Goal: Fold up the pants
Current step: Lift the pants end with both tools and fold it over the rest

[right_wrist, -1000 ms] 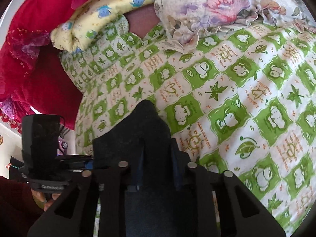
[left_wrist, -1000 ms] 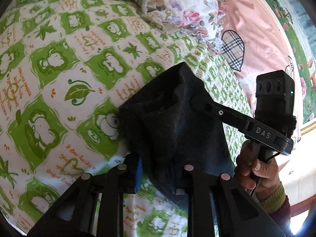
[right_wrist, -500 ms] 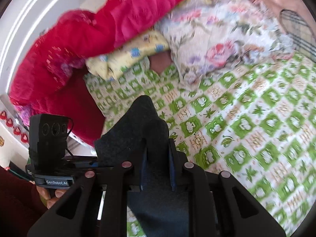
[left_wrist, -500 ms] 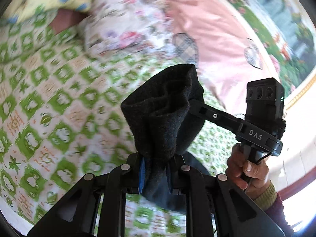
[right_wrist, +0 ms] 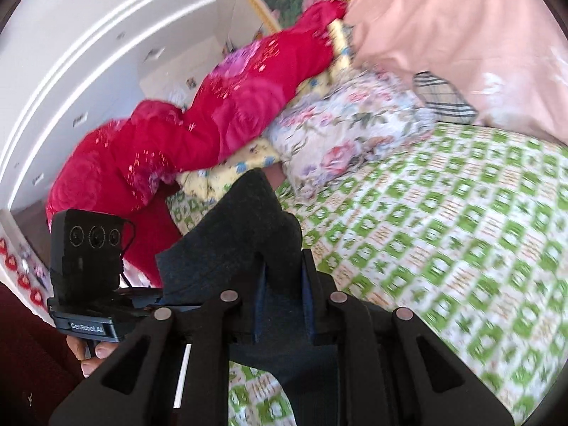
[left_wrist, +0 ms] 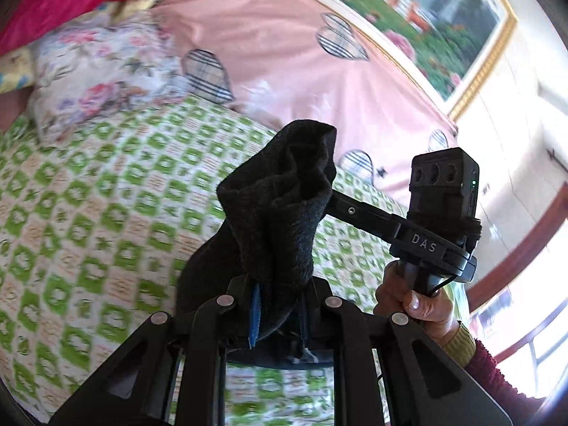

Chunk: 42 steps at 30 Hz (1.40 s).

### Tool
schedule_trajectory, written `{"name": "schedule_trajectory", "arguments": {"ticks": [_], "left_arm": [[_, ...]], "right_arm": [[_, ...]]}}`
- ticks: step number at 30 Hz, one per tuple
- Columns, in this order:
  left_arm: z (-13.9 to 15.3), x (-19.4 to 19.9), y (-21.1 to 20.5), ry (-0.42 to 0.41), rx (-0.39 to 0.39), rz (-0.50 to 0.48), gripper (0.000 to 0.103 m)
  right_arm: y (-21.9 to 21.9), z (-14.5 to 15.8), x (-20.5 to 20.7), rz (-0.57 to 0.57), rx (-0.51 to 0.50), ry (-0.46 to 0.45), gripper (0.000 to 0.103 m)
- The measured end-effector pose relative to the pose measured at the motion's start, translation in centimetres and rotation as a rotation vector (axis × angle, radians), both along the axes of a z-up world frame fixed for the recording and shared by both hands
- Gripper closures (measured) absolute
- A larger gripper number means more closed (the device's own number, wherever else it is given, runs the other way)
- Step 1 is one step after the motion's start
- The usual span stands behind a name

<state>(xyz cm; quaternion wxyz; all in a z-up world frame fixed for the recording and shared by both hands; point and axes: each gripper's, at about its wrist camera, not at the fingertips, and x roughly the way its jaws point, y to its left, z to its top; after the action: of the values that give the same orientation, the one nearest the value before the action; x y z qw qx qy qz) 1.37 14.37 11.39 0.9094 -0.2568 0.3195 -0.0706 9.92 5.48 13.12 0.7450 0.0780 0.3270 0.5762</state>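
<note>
Both the left claw [left_wrist: 278,310] and right claw [right_wrist: 282,305] are clamped on the dark pants [left_wrist: 280,209], bunched upward between their fingers.

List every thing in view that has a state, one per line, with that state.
Left gripper: shut on the pants.
Right gripper: shut on the pants.
Pants: dark, bunched, lifted, hanging between both grippers above the bedsheet.
Bedsheet: spread flat on the bed.
Floral pillow: lying at the head of the bed.
Red quilt: heaped over the pillows.

Green-checked bed [right_wrist: 461,230] — floral pillow [right_wrist: 348,135], pink quilt [left_wrist: 284,64], red blanket [right_wrist: 213,113] on it
</note>
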Motion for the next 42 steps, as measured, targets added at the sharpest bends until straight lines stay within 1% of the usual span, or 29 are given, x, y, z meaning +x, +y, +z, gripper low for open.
{"name": "schedule_trajectory", "arguments": {"ticks": [4,8,11,14,21,23,28,30,33,36,37,38,39,41,42], "left_arm": [[-0.4,0.9,-3.0,0.016,0.011,-0.056,0.087],[-1.0,1.5,-6.4,0.031,0.043,-0.11,0.087],[-1.9,2.1,-9.2,0.044,0.1,-0.146,0.087],[-3.2,2.7,-10.8,0.056,0.139,-0.164,0.087],[-5.8,3.8,-14.1,0.083,0.205,-0.212,0.087],[-6.4,3.9,-14.8,0.085,0.226,-0.221,0.087],[-7.3,4.3,-16.0,0.09,0.247,-0.256,0.086],[-7.7,4.5,-16.4,0.099,0.257,-0.274,0.085],[-8.4,4.7,-16.8,0.121,0.247,-0.297,0.084],[-8.9,4.8,-17.1,0.13,0.242,-0.317,0.08],[-9.1,4.8,-17.2,0.13,0.243,-0.324,0.077],[-9.2,4.8,-17.3,0.128,0.24,-0.334,0.07],[-9.3,4.8,-17.3,0.125,0.23,-0.346,0.066],[-9.4,4.7,-17.4,0.119,0.207,-0.365,0.059],[-9.5,4.6,-17.4,0.117,0.199,-0.374,0.058]], "right_arm": [[-3.8,-0.9,-0.6,-0.055,0.021,0.017,0.084],[-7.5,-2.3,-1.0,-0.108,0.047,0.039,0.084],[-9.6,-3.6,-1.0,-0.145,0.059,0.062,0.085],[-11.5,-5.3,-0.8,-0.188,0.067,0.094,0.085],[-14.4,-8.7,-0.8,-0.25,0.07,0.15,0.085],[-14.9,-9.3,-0.9,-0.265,0.064,0.157,0.085],[-16.3,-10.5,-1.3,-0.3,0.059,0.172,0.085],[-16.7,-10.8,-1.4,-0.321,0.04,0.181,0.083],[-17.1,-11.4,-1.5,-0.368,-0.032,0.184,0.083],[-17.7,-11.8,-2.0,-0.409,-0.076,0.196,0.083],[-18.0,-11.8,-2.2,-0.422,-0.08,0.198,0.083],[-18.3,-11.9,-2.4,-0.441,-0.086,0.199,0.083],[-18.8,-11.9,-2.7,-0.467,-0.092,0.204,0.083],[-19.6,-11.8,-3.1,-0.497,-0.083,0.219,0.083],[-20.0,-11.8,-3.3,-0.518,-0.08,0.225,0.083]]}}
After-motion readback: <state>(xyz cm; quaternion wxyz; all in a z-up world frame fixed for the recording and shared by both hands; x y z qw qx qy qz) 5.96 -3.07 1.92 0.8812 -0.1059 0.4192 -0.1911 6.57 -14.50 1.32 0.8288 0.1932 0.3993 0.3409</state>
